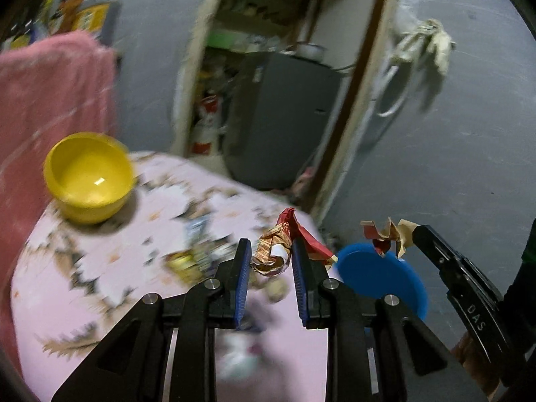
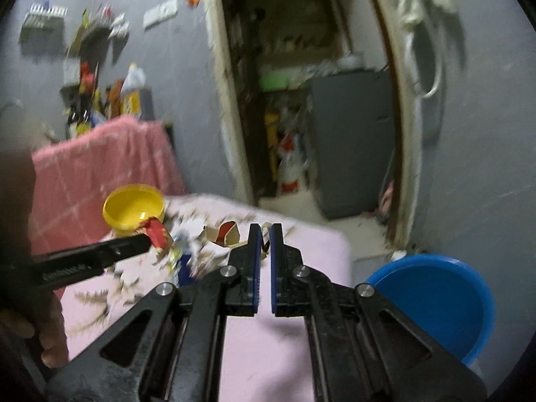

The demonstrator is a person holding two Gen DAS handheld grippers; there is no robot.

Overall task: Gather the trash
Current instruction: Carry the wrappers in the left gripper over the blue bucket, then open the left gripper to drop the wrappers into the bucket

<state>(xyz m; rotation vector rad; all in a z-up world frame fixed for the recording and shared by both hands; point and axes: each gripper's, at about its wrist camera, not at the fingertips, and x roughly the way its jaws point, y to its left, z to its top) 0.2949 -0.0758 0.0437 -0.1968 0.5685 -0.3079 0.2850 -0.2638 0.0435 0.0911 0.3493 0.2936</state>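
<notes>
Trash wrappers pinched in both grippers beside the blue bucket

Trash is being carried in each hand. A crumpled red and gold wrapper [image 1: 283, 251] is sitting clamped between the blue pads of the left gripper [image 1: 272, 261], sticking up and forward past its fingertips, with its red tail hanging over the right-hand finger. The right gripper [image 2: 267, 234] is squeezing a torn piece of brown and red paper [image 2: 266, 239], its jaws nearly together on the thin scrap; from the left wrist view the same paper [image 1: 388, 236] is showing as a jagged strip jutting out from the tip of the right gripper [image 1: 415, 231].

A blue bucket [image 2: 439, 294] is standing on the floor, below and to the right of the right gripper and just beyond the left gripper's right finger, where it appears as a blue round shape [image 1: 382, 274] under the torn paper. The worktop [image 2: 301, 244], covered in a pink patterned cloth, is lying under both grippers, and more blurred litter [image 1: 194, 261] is lying on it just left of the left gripper. A yellow bowl [image 1: 88, 177] is sitting further ahead and to the left, near a pink towel [image 1: 50, 93]. A person's hand [image 2: 50, 321] is gripping the left tool at the frame's edge
</notes>
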